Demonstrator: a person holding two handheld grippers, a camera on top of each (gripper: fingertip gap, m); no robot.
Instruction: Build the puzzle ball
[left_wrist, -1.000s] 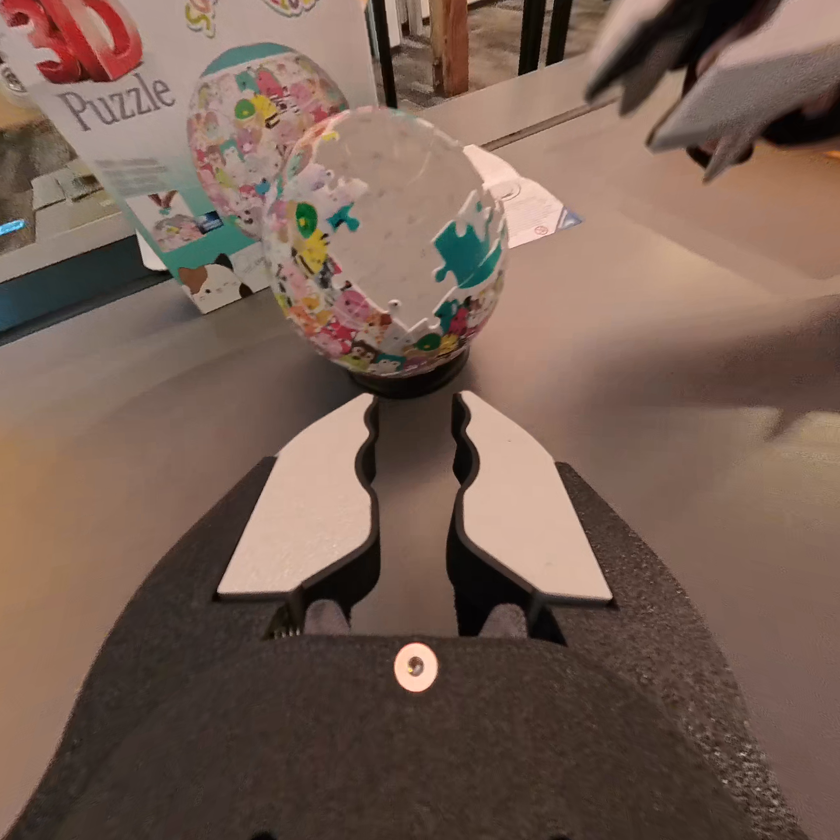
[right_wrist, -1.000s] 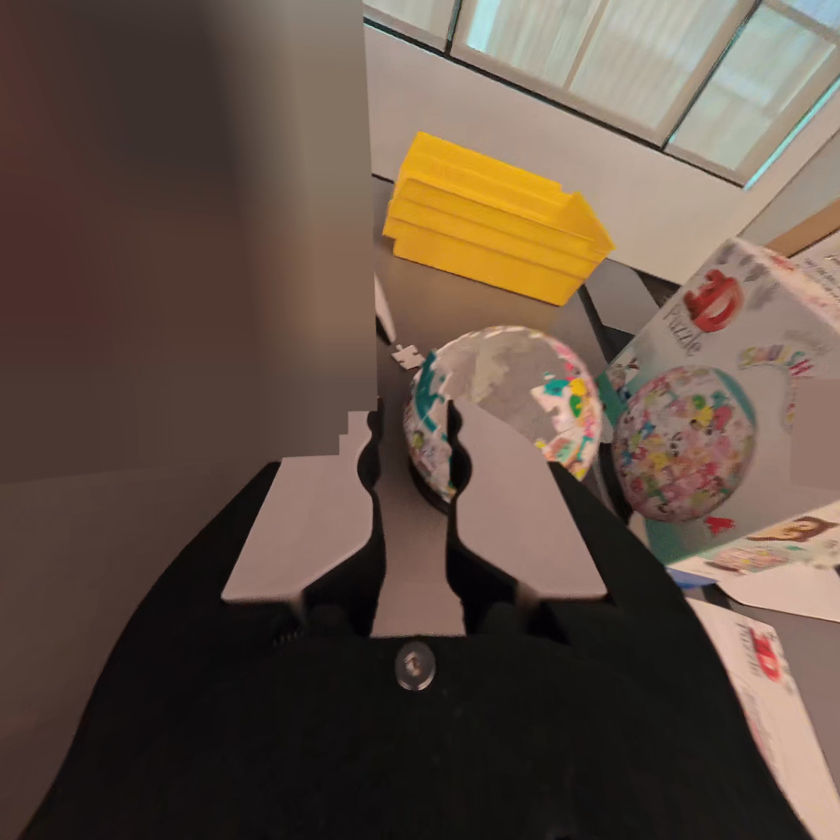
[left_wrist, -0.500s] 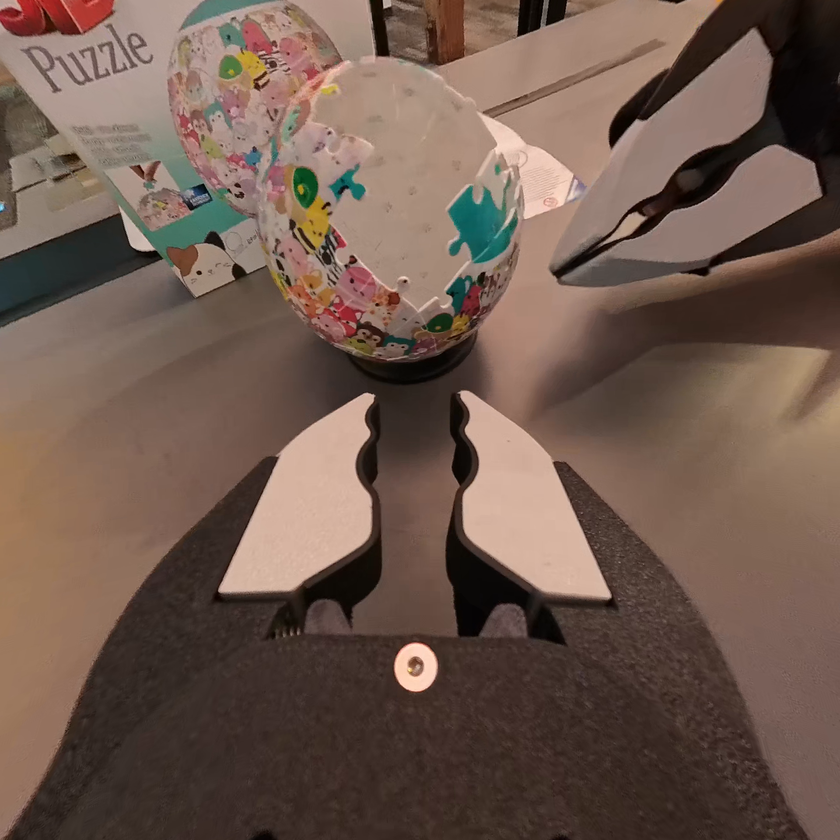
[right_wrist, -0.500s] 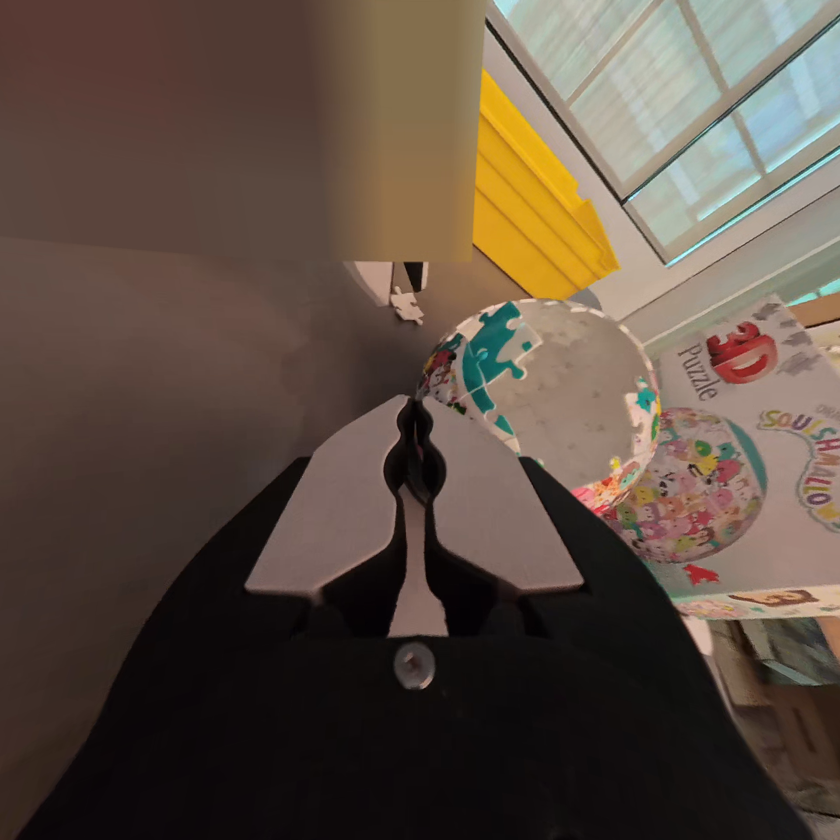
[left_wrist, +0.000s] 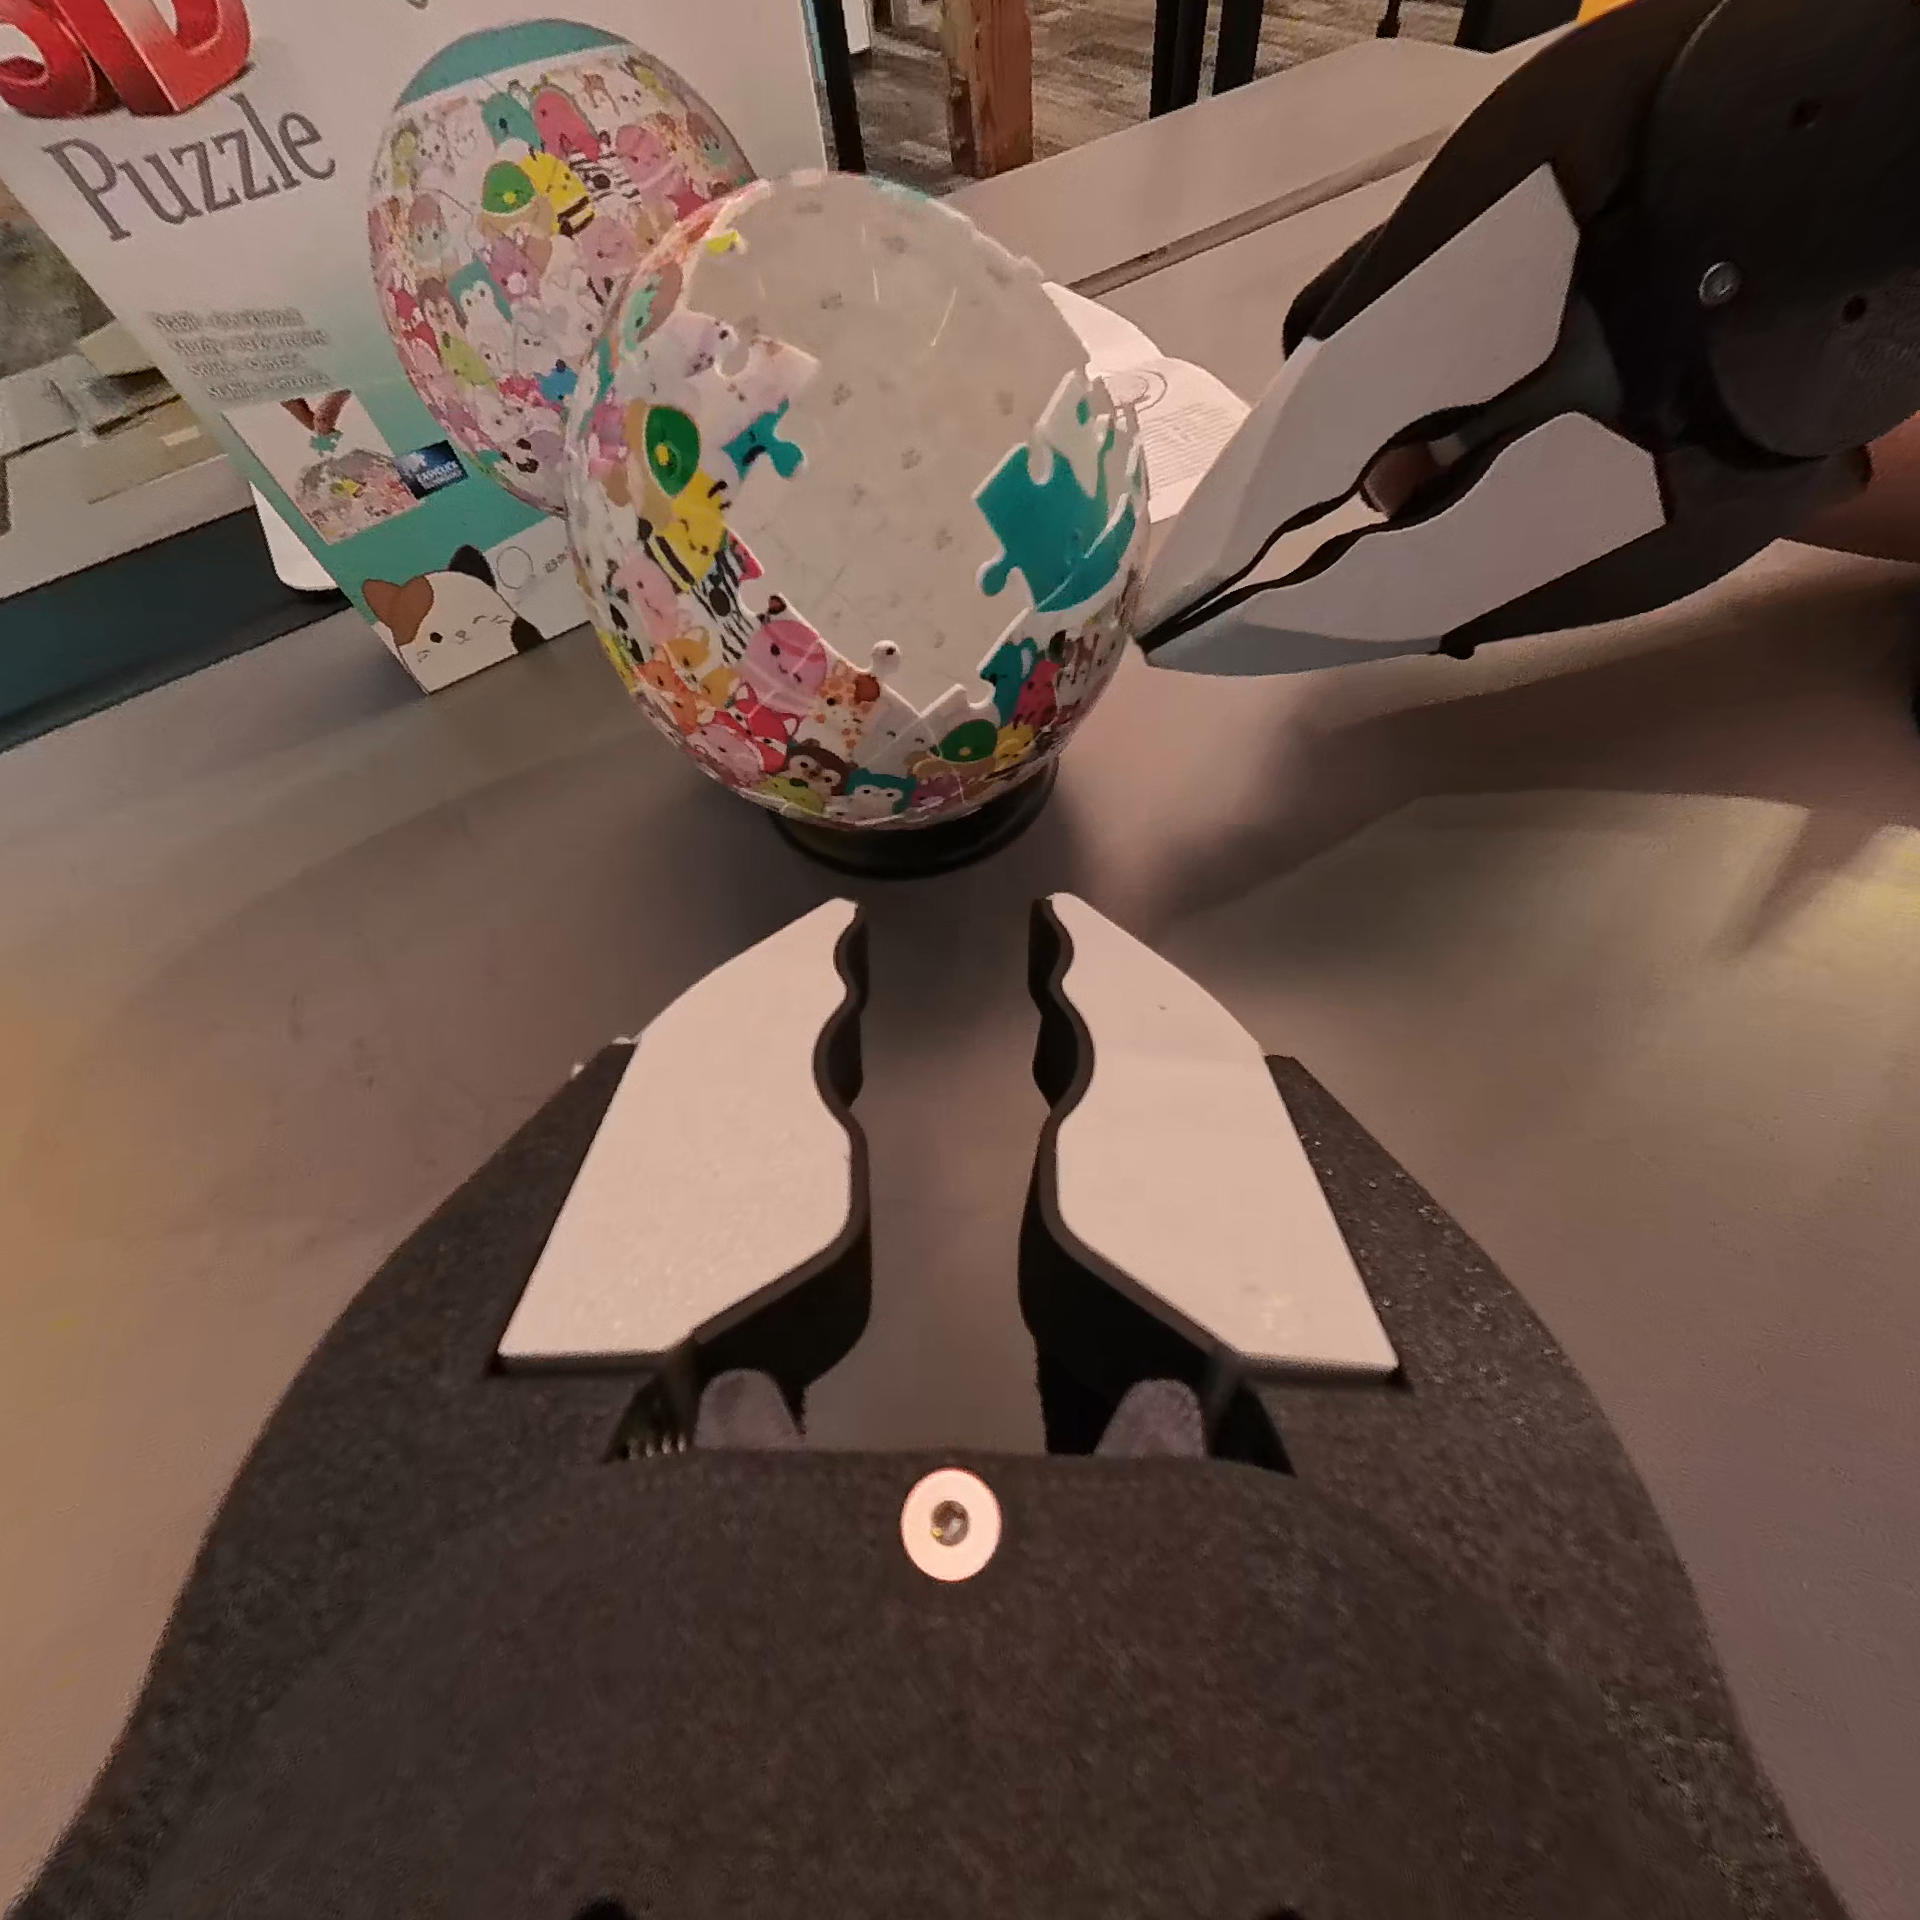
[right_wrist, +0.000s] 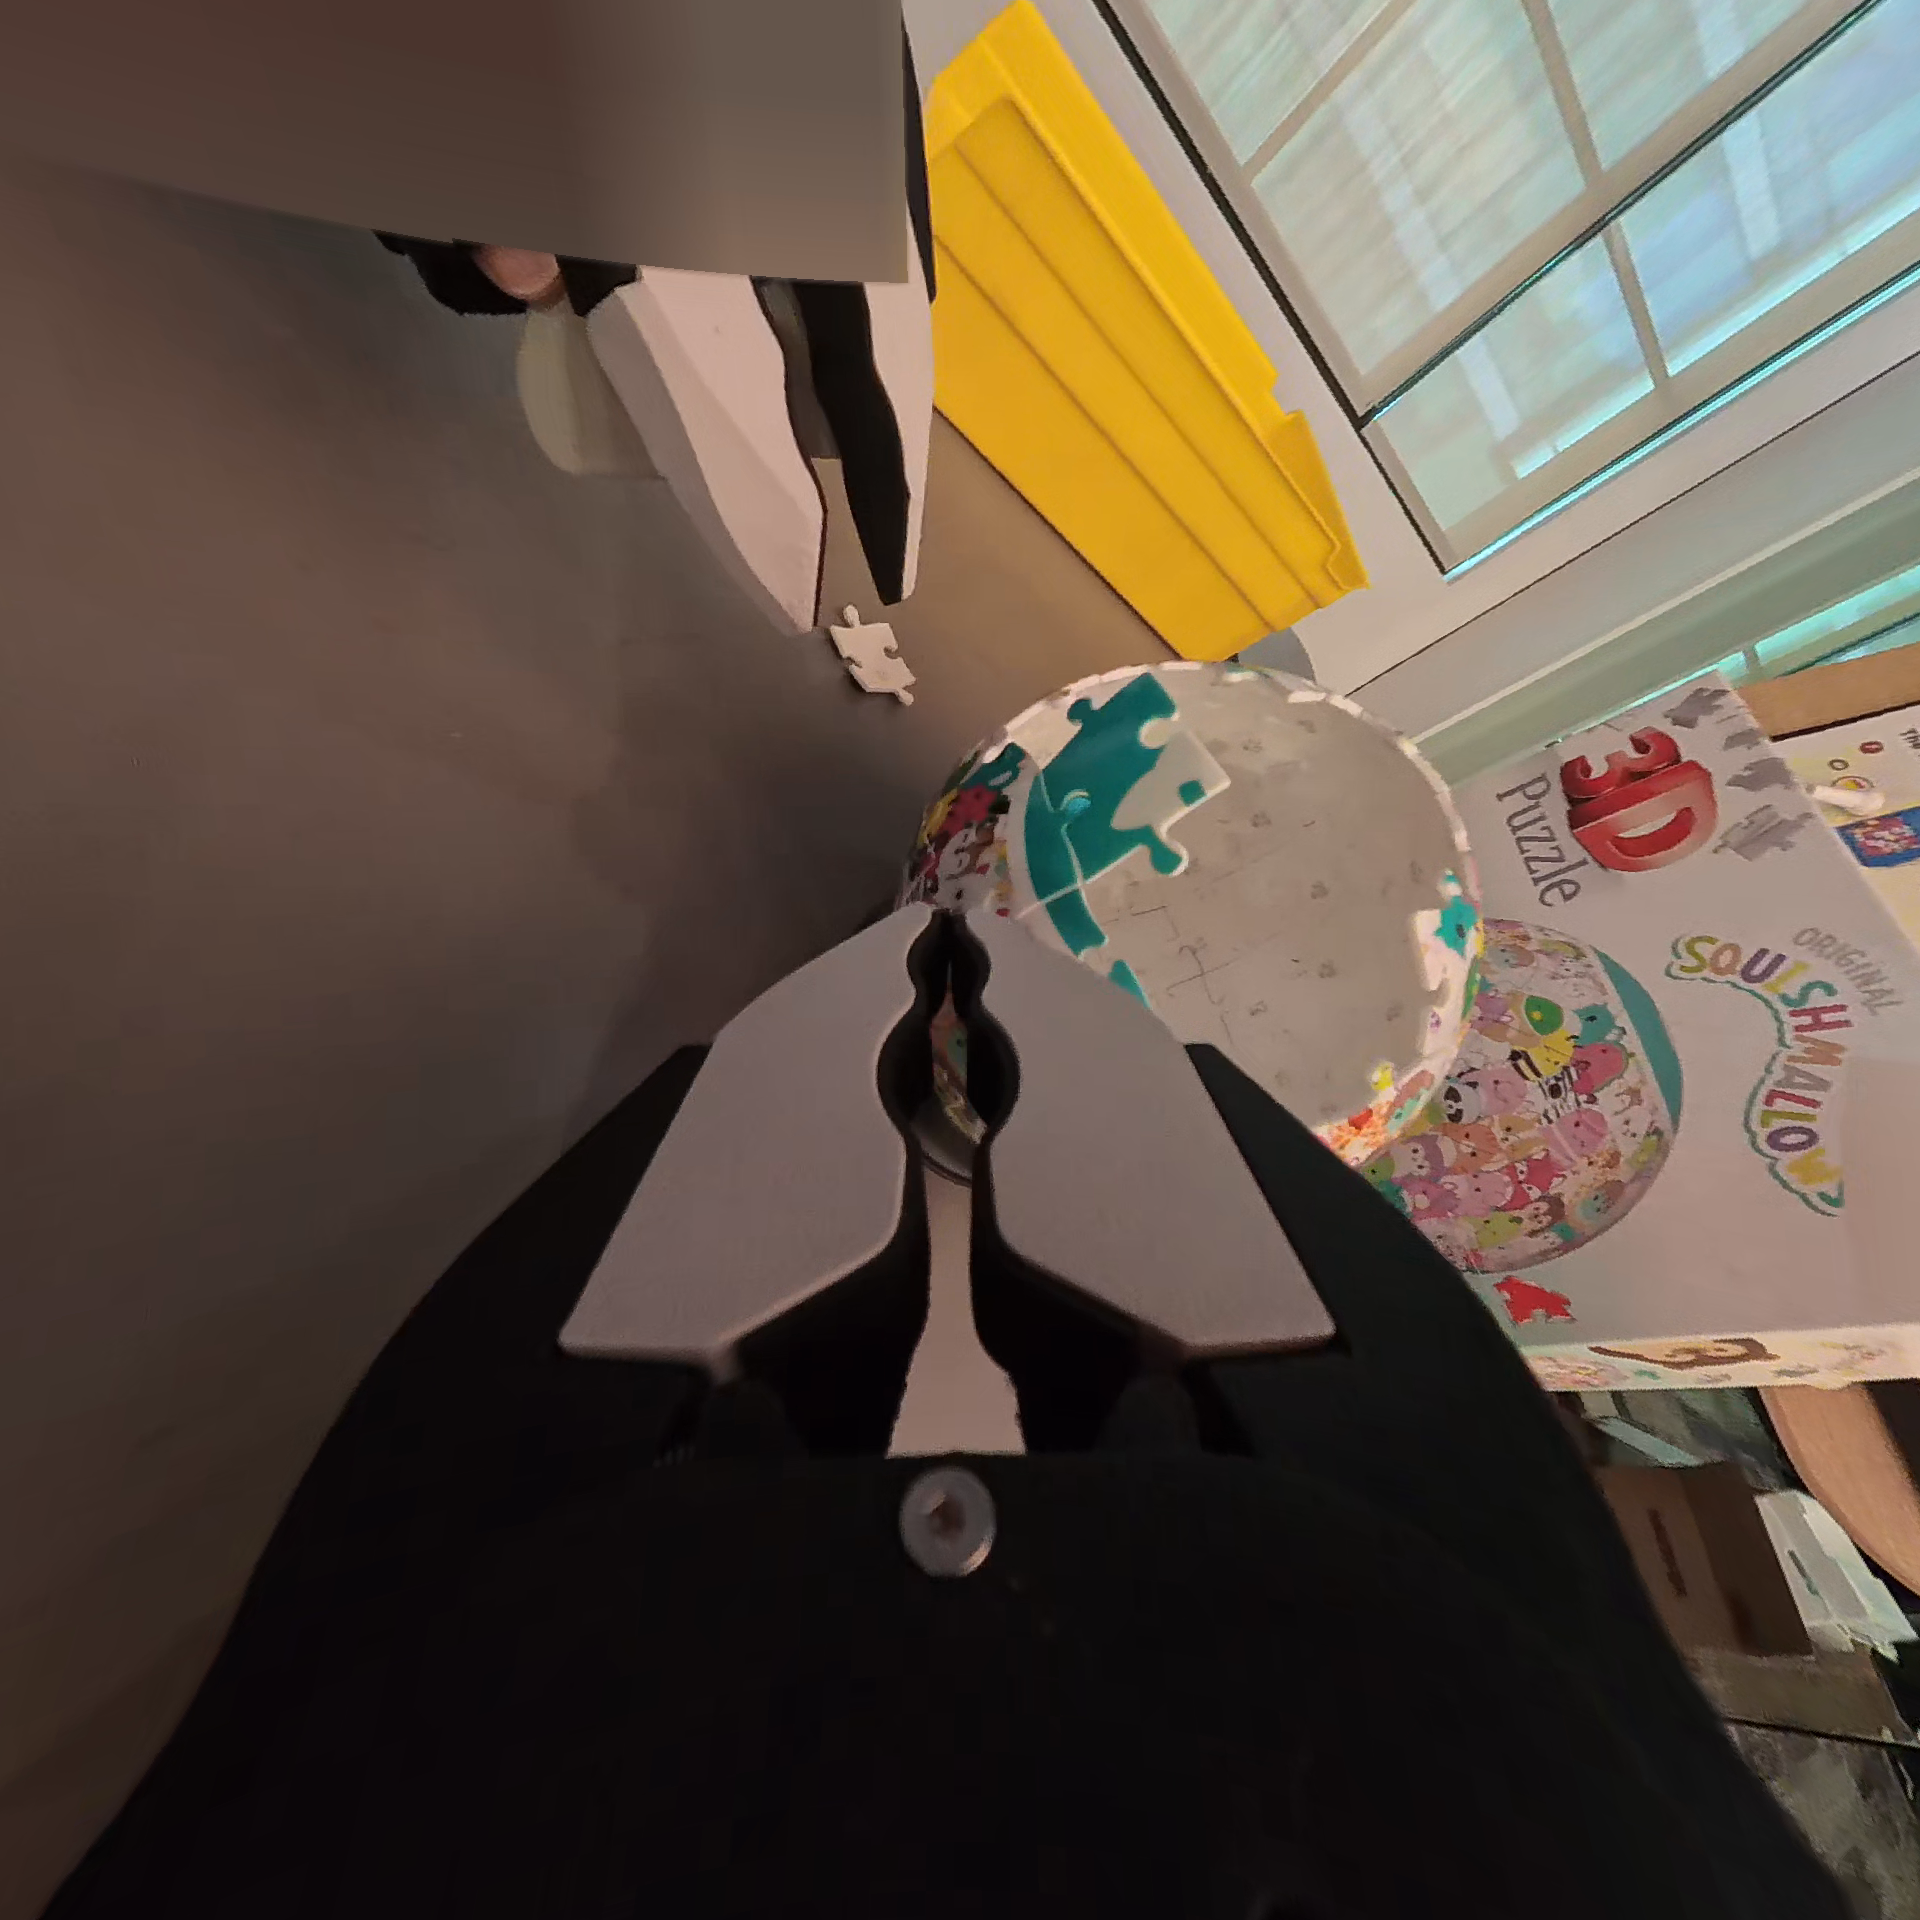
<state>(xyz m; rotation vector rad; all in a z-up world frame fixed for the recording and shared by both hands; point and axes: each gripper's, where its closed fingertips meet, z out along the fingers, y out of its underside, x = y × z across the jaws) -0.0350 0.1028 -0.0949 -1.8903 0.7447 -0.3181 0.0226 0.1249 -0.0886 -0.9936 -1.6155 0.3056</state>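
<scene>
The left gripper (left_wrist: 943, 914) rests low over the grey table (left_wrist: 312, 935), jaws parted and empty, pointing at the black stand (left_wrist: 914, 842) of the puzzle ball (left_wrist: 862, 520). The right gripper (left_wrist: 1153, 639) comes in tilted from the right, jaws pressed together; its tips touch the ball's lower side. Whether it pinches something, I cannot tell. Behind the ball stands the puzzle box (left_wrist: 312, 312). A loose puzzle piece (right_wrist: 875, 655) lies before yellow bins (right_wrist: 1122, 364).

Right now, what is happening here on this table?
A person with two handheld grippers is building a puzzle ball that sits on a dark stand, still half bare. The right gripper is shut with its tip at the ball's lower side; whether it holds a piece cannot be told. The left gripper waits open and empty in front of the stand. A loose piece lies on the table.
</scene>
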